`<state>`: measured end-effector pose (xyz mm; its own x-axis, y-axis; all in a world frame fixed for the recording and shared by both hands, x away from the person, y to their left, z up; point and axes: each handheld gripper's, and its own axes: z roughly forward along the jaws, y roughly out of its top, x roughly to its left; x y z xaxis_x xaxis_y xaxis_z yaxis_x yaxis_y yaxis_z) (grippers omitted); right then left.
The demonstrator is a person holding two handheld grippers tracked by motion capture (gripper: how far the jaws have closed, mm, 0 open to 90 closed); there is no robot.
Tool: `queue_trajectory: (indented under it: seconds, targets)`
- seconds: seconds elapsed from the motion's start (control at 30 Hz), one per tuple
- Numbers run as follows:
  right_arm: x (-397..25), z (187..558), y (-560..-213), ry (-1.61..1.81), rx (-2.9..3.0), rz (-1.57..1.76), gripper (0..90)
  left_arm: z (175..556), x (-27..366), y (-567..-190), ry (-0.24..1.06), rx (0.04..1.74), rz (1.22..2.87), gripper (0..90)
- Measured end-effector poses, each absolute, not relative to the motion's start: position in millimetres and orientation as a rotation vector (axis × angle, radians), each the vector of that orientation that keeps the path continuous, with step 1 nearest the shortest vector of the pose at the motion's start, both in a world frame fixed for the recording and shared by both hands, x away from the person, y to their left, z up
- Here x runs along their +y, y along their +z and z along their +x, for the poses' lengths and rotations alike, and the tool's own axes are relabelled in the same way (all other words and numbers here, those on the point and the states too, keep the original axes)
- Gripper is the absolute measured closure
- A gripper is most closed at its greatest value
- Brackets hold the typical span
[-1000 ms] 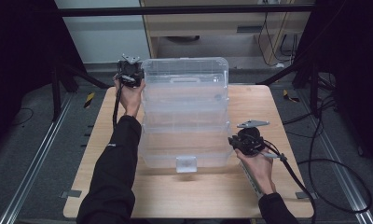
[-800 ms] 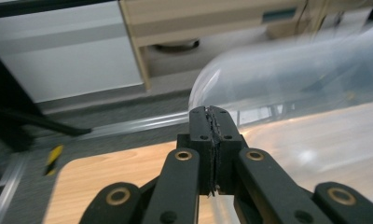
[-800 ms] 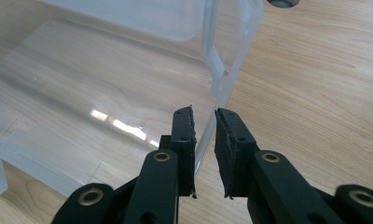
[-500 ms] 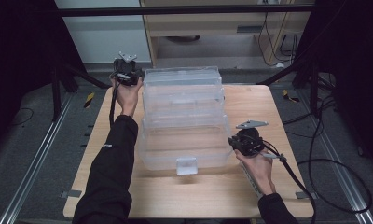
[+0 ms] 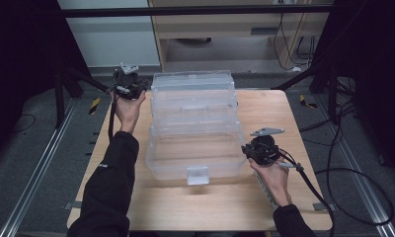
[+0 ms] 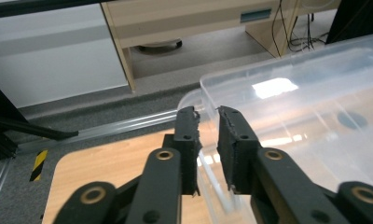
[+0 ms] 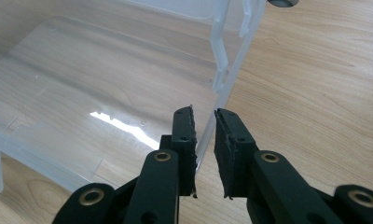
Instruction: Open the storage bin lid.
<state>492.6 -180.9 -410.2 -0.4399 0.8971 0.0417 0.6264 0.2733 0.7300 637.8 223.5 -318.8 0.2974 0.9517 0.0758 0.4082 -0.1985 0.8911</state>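
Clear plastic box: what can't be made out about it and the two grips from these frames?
- High view: left gripper jaws at the clear plastic box, far corner; hidden by the gripper body.
- High view: right gripper jaws; hidden likewise.
- Left gripper view: box rim between the jaws; contact too close to tell.
- Right gripper view: box wall edge between the jaws; same doubt.
- Box contents: reflections blur them.

— What do the black jaws straddle?
— The rim of a clear plastic box [image 6: 296, 116], at its corner.
— And underneath?
— A wooden table [image 6: 105, 163]; grey floor [image 6: 142, 100] beyond.
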Motion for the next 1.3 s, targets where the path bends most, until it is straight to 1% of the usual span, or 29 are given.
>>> queue_trajectory:
  seconds: [0.07, 0.1, 0.37, 0.43, 0.57, 0.77, 0.8, 0.9, 1.1, 1.3]
  targets:
    - [-181.5, 493.0, -410.1, 0.983, 2.172, 1.383, 77.9, 623.7, 228.7, -322.2, 0.835, 1.226, 1.778, 73.0]
    - [-181.5, 493.0, -410.1, 0.983, 2.172, 1.383, 77.9, 623.7, 228.7, -322.2, 0.835, 1.226, 1.778, 72.4]
    - [-182.3, 493.5, -410.1, 0.992, 2.176, 1.386, 77.9, 583.2, 241.8, -327.1, 0.831, 1.187, 1.795, 69.8]
    - [-182.5, 493.6, -410.1, 0.992, 2.178, 1.384, 77.8, 568.0, 247.2, -327.5, 0.819, 1.173, 1.793, 68.7]
    - [-182.6, 493.8, -410.1, 0.992, 2.179, 1.382, 77.8, 552.9, 252.5, -329.2, 0.824, 1.160, 1.788, 68.2]
    - [-182.8, 494.0, -410.0, 0.991, 2.181, 1.381, 77.7, 522.3, 264.7, -339.4, 0.783, 1.158, 1.766, 66.3]
    - [-182.8, 494.0, -410.0, 0.991, 2.181, 1.381, 77.7, 522.3, 264.7, -339.4, 0.783, 1.158, 1.766, 66.1]
    - [-182.8, 494.1, -410.0, 0.992, 2.183, 1.378, 77.6, 505.6, 267.0, -352.3, 0.734, 1.157, 1.776, 65.2]
    - [-182.9, 494.2, -409.9, 0.991, 2.185, 1.379, 77.5, 486.3, 263.0, -373.1, 0.704, 1.161, 1.818, 64.3]
    - [-183.0, 494.2, -410.0, 0.992, 2.186, 1.377, 77.4, 477.4, 255.3, -384.5, 0.669, 1.158, 1.863, 63.1]
